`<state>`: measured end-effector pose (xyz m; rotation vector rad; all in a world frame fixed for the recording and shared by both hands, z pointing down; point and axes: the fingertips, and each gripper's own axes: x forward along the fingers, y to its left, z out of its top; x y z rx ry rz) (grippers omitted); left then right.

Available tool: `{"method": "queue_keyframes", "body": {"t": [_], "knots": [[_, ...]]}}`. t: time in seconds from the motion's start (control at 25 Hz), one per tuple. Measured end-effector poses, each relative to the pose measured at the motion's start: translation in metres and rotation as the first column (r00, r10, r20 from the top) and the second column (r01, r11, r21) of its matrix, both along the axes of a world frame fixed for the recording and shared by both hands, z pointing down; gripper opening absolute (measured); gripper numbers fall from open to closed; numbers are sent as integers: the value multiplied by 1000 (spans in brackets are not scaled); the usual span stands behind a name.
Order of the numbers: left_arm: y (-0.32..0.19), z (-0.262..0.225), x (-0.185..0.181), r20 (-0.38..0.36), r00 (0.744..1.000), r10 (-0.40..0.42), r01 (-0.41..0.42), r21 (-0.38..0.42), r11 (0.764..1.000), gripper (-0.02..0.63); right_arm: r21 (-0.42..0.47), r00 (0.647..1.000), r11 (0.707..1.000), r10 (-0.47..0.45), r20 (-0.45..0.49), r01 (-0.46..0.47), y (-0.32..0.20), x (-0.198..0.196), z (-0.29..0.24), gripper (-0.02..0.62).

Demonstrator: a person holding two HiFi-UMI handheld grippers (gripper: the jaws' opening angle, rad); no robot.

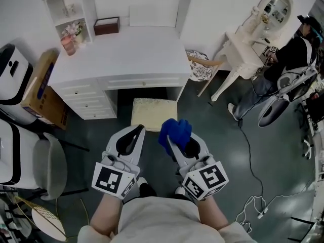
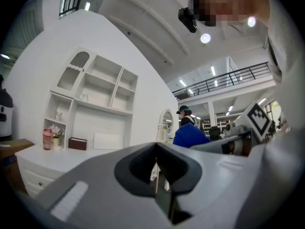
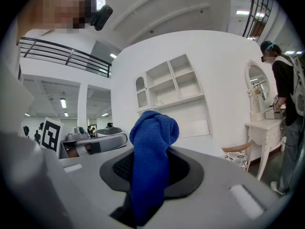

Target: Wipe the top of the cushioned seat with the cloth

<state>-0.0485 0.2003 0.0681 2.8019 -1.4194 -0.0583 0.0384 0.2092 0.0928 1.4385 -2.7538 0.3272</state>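
The cushioned seat (image 1: 153, 113) is a pale cream stool half under the white desk (image 1: 121, 59). My right gripper (image 1: 178, 138) is shut on a blue cloth (image 1: 173, 133), held up in the air just near and right of the seat; the cloth (image 3: 148, 171) bunches up out of the jaws in the right gripper view. My left gripper (image 1: 130, 135) is shut with nothing in it, level with the right one and just near the seat's front edge. The left gripper view shows its jaws closed together (image 2: 157, 175), pointing at the desk.
A cardboard box (image 1: 45, 87) and white machines stand at left. A second chair (image 1: 202, 67) and a white dressing table (image 1: 253, 44) are at right, where a person (image 1: 288, 65) stands. Cables (image 1: 253, 151) run over the dark floor at right.
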Motion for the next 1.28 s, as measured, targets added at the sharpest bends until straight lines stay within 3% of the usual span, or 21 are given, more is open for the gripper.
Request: {"method": "queue_keyframes", "body": {"t": [0.52,0.76,1.28], "knots": [[-17,14,-17,-11,998,63,-63,-23,998,-2,-21,998,998,64,1,-64,-10,-18,11,126],[-33,24,-9,-15,998,65,-66,-41,997,-2,-49,997,996,77,0,-77,-25,-8,22,126],[-101,28,11,10,1000,29,-28,-54,998,-2,-70,999,997,21,31,-19,-106,8,27,127]]}}
